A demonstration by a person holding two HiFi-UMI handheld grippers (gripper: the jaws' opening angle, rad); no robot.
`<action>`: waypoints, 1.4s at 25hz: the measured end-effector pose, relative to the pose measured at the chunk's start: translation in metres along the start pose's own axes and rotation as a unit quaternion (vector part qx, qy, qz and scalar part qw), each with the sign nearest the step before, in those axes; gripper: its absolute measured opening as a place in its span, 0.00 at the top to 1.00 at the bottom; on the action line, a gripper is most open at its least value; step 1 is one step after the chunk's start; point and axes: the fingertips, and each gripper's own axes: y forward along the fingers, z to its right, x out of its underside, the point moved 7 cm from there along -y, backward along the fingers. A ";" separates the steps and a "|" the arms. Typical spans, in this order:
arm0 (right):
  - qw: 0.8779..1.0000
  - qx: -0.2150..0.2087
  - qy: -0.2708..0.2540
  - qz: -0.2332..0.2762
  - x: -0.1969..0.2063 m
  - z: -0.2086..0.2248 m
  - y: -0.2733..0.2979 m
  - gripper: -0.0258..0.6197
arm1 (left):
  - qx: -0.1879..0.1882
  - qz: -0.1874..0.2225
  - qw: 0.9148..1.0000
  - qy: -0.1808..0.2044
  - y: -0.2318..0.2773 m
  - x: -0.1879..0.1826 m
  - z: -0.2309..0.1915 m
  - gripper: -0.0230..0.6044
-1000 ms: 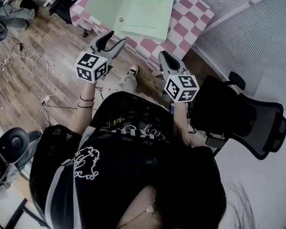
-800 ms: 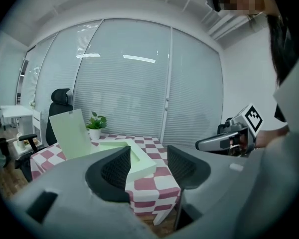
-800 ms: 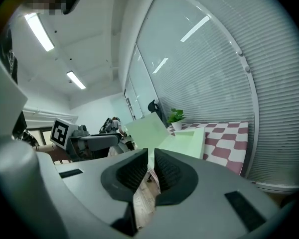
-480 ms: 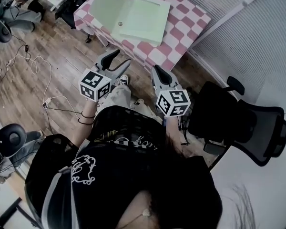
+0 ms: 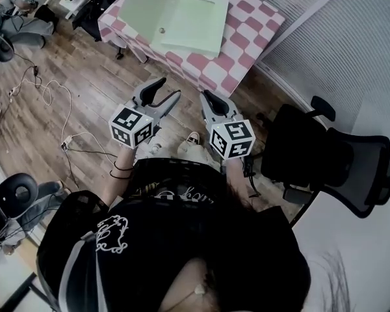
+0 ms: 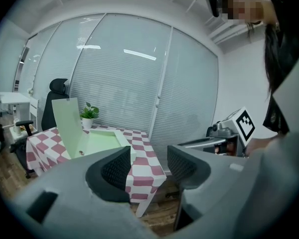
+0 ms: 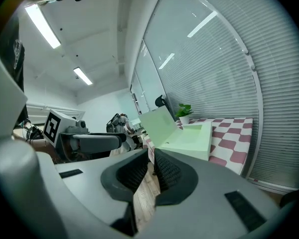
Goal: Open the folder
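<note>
- Pale-green folder lies on the checked table, well apart from both grippers. Its cover stands up from the tray half (so the opening looks done, or close to it).
- Left gripper hangs with its jaws apart and nothing between them. Right gripper has its jaws almost together, closed on nothing.
- Risk: the raised cover has no visible prop, so a knock to the table or a brush from a jaw could tip it shut again.
- Risk: a black office chair stands just beside the person's right side, and cables trail over the wood floor on the left. A careless step could catch either.
- Containers: the folder's tray shows only a flat green inside, and I cannot tell whether papers lie in it. A small pot beyond the folder holds a leafy plant.
</note>
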 end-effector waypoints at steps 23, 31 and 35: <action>0.999 0.006 -0.048 0.017 0.045 -0.203 0.002 0.90 | 0.017 0.036 0.999 0.012 -0.199 0.044 0.000 0.59; 0.997 0.018 -0.068 0.020 0.068 -0.248 -0.023 0.90 | 0.031 0.051 0.998 0.020 -0.240 0.061 0.019 0.59; 0.997 0.025 -0.077 0.020 0.074 -0.261 -0.033 0.90 | 0.033 0.059 0.998 0.017 -0.254 0.066 0.025 0.59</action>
